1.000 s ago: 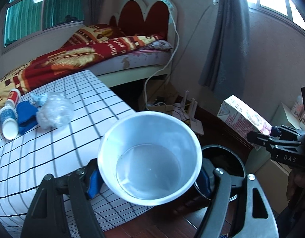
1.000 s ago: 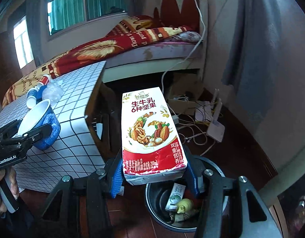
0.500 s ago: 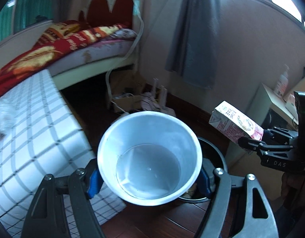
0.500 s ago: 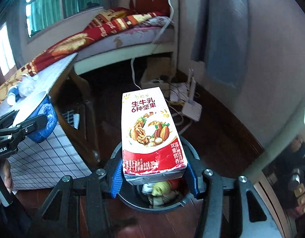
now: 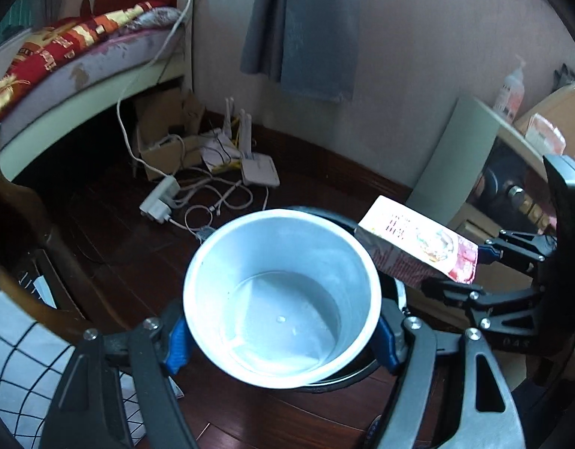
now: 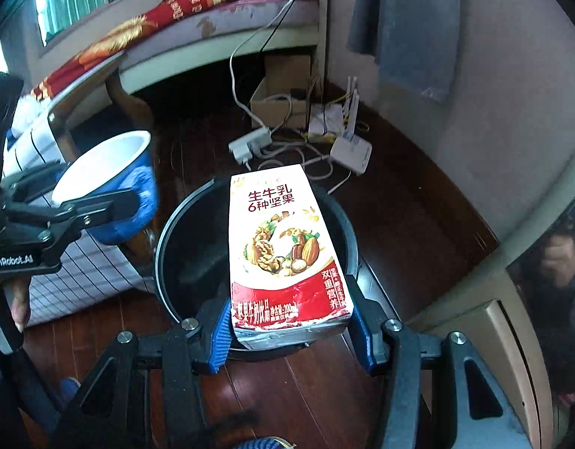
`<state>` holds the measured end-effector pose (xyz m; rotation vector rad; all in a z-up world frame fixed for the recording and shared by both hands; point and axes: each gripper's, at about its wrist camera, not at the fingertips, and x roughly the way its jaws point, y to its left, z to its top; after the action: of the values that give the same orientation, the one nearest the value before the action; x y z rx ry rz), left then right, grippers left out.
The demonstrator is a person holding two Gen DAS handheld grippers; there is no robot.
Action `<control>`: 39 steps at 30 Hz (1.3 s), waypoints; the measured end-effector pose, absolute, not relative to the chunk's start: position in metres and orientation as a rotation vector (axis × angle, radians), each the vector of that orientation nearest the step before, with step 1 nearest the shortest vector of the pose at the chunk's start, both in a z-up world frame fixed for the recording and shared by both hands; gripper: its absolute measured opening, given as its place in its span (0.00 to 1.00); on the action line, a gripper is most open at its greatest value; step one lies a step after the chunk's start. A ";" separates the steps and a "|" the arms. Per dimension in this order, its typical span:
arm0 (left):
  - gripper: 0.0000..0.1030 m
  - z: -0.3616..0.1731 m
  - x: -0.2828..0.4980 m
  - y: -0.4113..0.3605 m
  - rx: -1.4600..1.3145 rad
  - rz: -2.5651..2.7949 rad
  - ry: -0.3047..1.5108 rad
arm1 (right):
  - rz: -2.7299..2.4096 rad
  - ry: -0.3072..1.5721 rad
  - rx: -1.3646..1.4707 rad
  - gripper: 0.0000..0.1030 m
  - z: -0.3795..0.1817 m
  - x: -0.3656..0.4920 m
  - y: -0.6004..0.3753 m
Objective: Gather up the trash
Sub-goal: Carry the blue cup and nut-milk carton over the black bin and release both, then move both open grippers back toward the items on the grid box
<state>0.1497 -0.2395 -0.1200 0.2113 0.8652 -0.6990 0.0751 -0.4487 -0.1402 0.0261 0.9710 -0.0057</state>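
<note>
Cup [image 5: 282,297], empty, sat clamped between the left gripper's [image 5: 282,340] jaws, above the bin [image 6: 190,247] rim. Right of it, the right gripper's [image 6: 291,331] jaws pinched the carton [image 6: 283,250] by its base, directly over the bin.

A blue paper cup [image 5: 282,299] with a white, empty inside is held tilted above the near left rim of the black trash bin [image 6: 192,232]. A red-and-white milk carton [image 6: 283,254] printed with nuts hangs over the bin's open mouth, its top pointing far.
</note>
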 end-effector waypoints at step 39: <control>0.98 -0.101 0.143 -0.159 0.157 -0.357 0.852 | -0.063 0.939 -0.025 1.00 -0.132 0.116 -0.406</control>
<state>0.1434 -0.1586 -0.1005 0.1574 0.8516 -0.3566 0.1160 -0.4064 -0.1321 -0.0249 0.9395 -0.0628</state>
